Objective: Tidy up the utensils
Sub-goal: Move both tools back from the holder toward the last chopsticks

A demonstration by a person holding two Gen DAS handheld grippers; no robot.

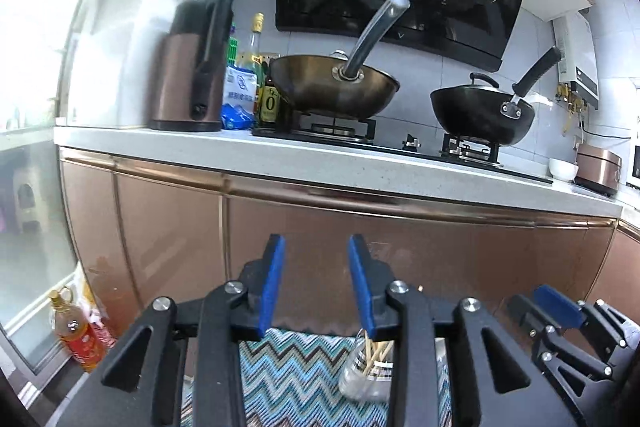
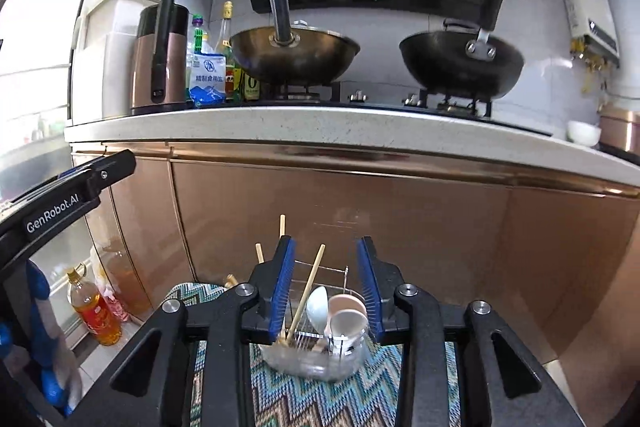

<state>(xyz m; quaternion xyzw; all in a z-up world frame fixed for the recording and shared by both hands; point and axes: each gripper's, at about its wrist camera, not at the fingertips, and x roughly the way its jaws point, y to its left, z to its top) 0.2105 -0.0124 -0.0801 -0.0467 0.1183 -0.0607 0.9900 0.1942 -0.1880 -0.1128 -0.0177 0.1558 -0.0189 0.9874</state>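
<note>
Zigzag mat (image 2: 320,399) under clear holder (image 2: 316,355)

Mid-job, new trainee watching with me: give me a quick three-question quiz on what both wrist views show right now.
1. True or false: the right gripper is shut on a chopstick.
2. What lies under the clear utensil holder? A) bare tile B) zigzag-patterned cloth C) the countertop
3. Fill in: the stove carries two ____, a bronze one and a black one.

Key: 1. False, its jaws stand apart with nothing gripped; the left gripper is open too. 2. B. 3. woks.
</note>
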